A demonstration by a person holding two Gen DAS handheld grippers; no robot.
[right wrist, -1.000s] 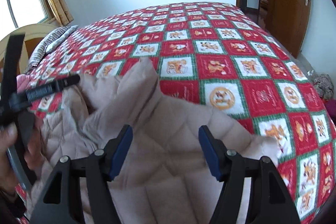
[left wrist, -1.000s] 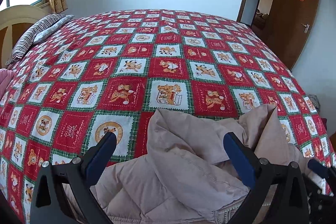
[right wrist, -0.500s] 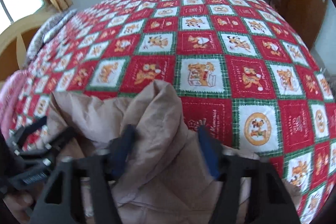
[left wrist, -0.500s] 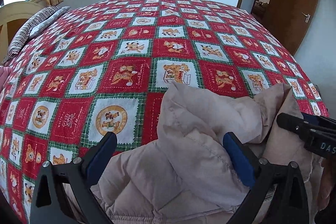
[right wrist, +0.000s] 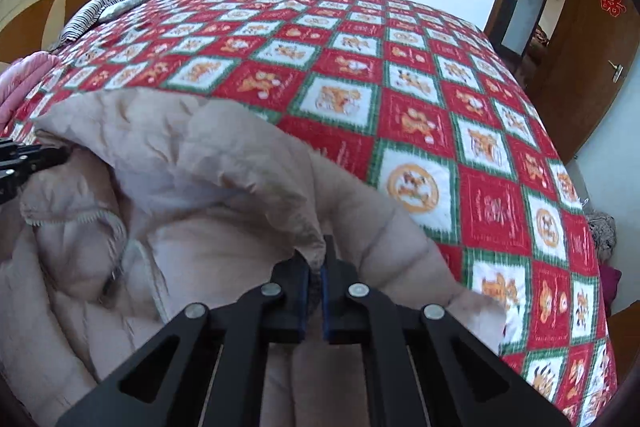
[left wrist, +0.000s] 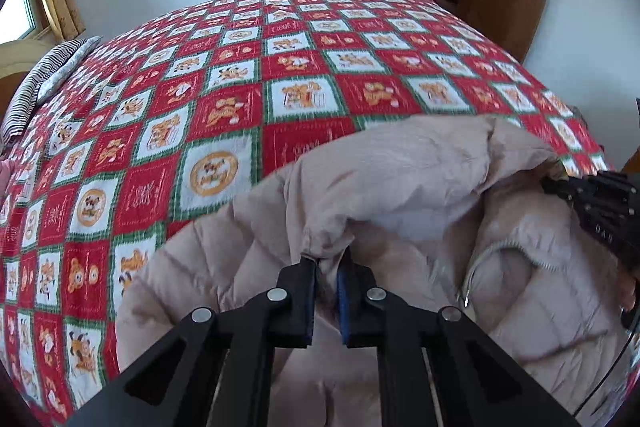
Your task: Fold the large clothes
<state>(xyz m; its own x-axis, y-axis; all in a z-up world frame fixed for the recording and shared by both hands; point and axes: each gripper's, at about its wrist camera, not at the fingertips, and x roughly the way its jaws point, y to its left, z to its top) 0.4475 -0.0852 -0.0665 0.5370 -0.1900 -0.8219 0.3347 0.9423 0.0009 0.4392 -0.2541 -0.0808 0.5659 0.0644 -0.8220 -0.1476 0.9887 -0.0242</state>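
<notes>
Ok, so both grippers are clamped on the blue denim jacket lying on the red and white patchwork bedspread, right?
Not quite: it is a beige quilted puffer jacket, not blue denim. Both wrist views show that. The rest holds: the left gripper and right gripper are each shut on a fold of it, on the red and white patchwork bedspread.

Both wrist views close, angled down, sharing jacket (left wrist: 400, 187), bed (right wrist: 440, 87)

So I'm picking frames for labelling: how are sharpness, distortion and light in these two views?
Left wrist view: strong fisheye bulge on the bedspread; jacket and left tool mostly sharp; window blown out. Right wrist view: same curvature, slight motion smear on the near bedspread squares; right tool crisp; even daylight, soft shadows.
</notes>
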